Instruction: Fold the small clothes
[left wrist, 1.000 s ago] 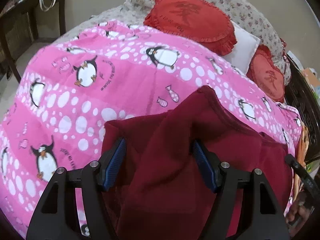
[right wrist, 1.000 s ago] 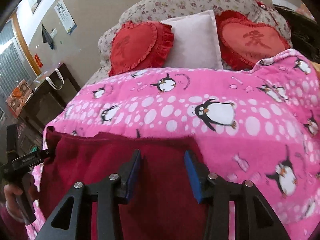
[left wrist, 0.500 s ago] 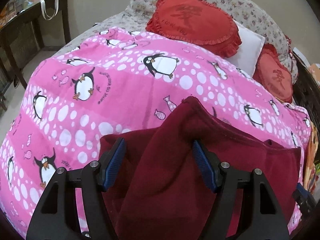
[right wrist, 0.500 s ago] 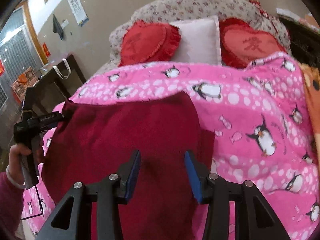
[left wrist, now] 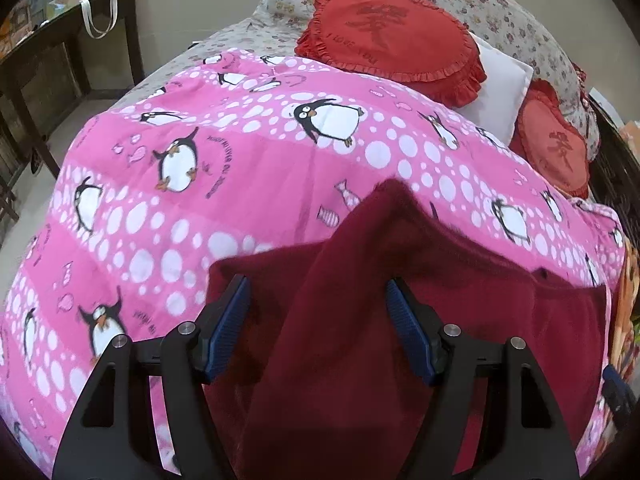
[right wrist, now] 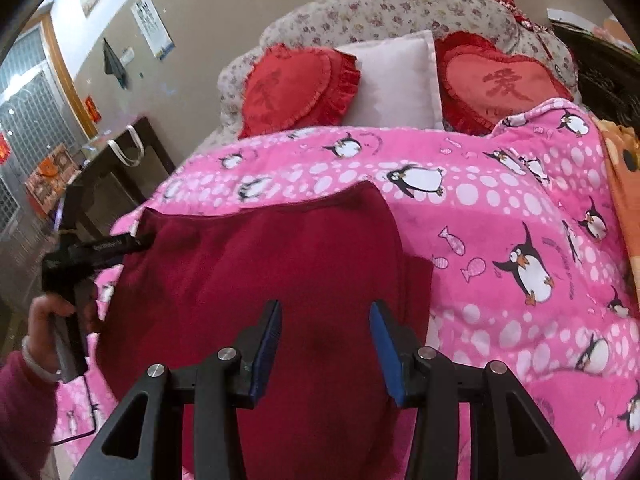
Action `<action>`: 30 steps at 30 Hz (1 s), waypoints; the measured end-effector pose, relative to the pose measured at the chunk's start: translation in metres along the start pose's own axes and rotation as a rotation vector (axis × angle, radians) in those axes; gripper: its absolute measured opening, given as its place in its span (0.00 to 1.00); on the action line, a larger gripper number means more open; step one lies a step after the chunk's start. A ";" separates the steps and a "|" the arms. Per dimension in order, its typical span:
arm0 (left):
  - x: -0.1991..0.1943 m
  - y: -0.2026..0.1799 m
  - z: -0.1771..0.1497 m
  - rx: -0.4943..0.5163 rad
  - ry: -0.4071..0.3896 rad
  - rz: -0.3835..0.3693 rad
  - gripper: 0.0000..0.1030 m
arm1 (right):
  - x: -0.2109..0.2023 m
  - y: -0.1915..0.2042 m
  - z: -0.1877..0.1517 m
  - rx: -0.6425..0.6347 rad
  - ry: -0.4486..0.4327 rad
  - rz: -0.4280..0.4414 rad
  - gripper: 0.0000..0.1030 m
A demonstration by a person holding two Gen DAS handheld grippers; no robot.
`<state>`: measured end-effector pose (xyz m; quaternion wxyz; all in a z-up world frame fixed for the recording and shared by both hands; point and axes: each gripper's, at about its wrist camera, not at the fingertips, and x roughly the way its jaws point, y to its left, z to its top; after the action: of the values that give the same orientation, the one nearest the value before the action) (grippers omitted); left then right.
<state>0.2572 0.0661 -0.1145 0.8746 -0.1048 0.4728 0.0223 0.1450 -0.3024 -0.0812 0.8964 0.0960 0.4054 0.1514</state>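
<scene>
A dark red knit garment point(left wrist: 360, 320) hangs spread above a pink penguin blanket point(left wrist: 200, 168) on a bed. In the left wrist view my left gripper point(left wrist: 318, 308) has its blue pads wide apart, with red cloth draped between and over them. In the right wrist view the garment point(right wrist: 248, 272) fills the middle; my right gripper point(right wrist: 324, 336) also has its pads apart, with cloth bunched between them. The left gripper shows in the right wrist view point(right wrist: 144, 236), at the garment's upper left corner, held by a hand point(right wrist: 48, 312). Whether either truly pinches the cloth is hidden.
Two red heart cushions point(right wrist: 296, 84) point(right wrist: 500, 80) and a white pillow point(right wrist: 396, 80) lean on the floral headboard point(right wrist: 384, 8). A dark wooden table point(left wrist: 52, 60) with a white bag handle stands left of the bed. An orange cloth point(right wrist: 620, 184) lies at the right edge.
The garment has been lifted and drawn back toward me, so more of the pink blanket shows. The right camera has risen and pulled back; the left gripper still holds the far corner up.
</scene>
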 end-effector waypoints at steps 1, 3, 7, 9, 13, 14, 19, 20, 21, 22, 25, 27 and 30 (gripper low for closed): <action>-0.004 0.001 -0.005 0.006 0.001 -0.006 0.69 | -0.003 0.002 -0.003 -0.002 -0.002 0.001 0.42; -0.012 0.004 -0.014 0.010 0.001 -0.022 0.69 | -0.002 0.004 -0.009 -0.001 0.017 0.004 0.42; -0.029 0.014 -0.035 -0.018 0.015 -0.073 0.69 | 0.023 0.002 -0.018 -0.008 0.109 -0.038 0.45; -0.036 0.023 -0.047 -0.050 0.033 -0.100 0.69 | 0.025 0.002 -0.015 -0.010 0.118 -0.047 0.45; -0.050 0.042 -0.070 -0.082 0.022 -0.104 0.69 | 0.009 0.020 0.001 0.023 0.081 0.027 0.45; -0.052 0.046 -0.076 -0.086 0.015 -0.098 0.69 | 0.007 0.029 0.005 0.011 0.073 0.048 0.45; -0.053 0.065 -0.100 -0.110 0.028 -0.091 0.69 | 0.027 0.089 0.021 -0.116 0.085 0.138 0.44; -0.051 0.067 -0.104 -0.115 0.033 -0.092 0.69 | 0.035 0.101 0.024 -0.142 0.092 0.153 0.44; -0.050 0.069 -0.107 -0.121 0.039 -0.098 0.69 | 0.045 0.114 0.027 -0.170 0.094 0.158 0.43; -0.048 0.071 -0.110 -0.127 0.044 -0.107 0.69 | 0.055 0.126 0.031 -0.196 0.094 0.156 0.43; -0.044 0.076 -0.115 -0.159 0.046 -0.140 0.69 | 0.089 0.152 0.046 -0.201 0.109 0.184 0.42; -0.043 0.077 -0.115 -0.166 0.045 -0.152 0.69 | 0.111 0.167 0.056 -0.201 0.135 0.195 0.42; -0.040 0.079 -0.116 -0.177 0.043 -0.168 0.70 | 0.142 0.187 0.064 -0.227 0.163 0.182 0.42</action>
<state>0.1290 0.1223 -0.1554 0.8504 -0.2211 0.4773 -0.0119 0.2463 -0.0810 -0.0832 0.8483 0.0179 0.4465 0.2840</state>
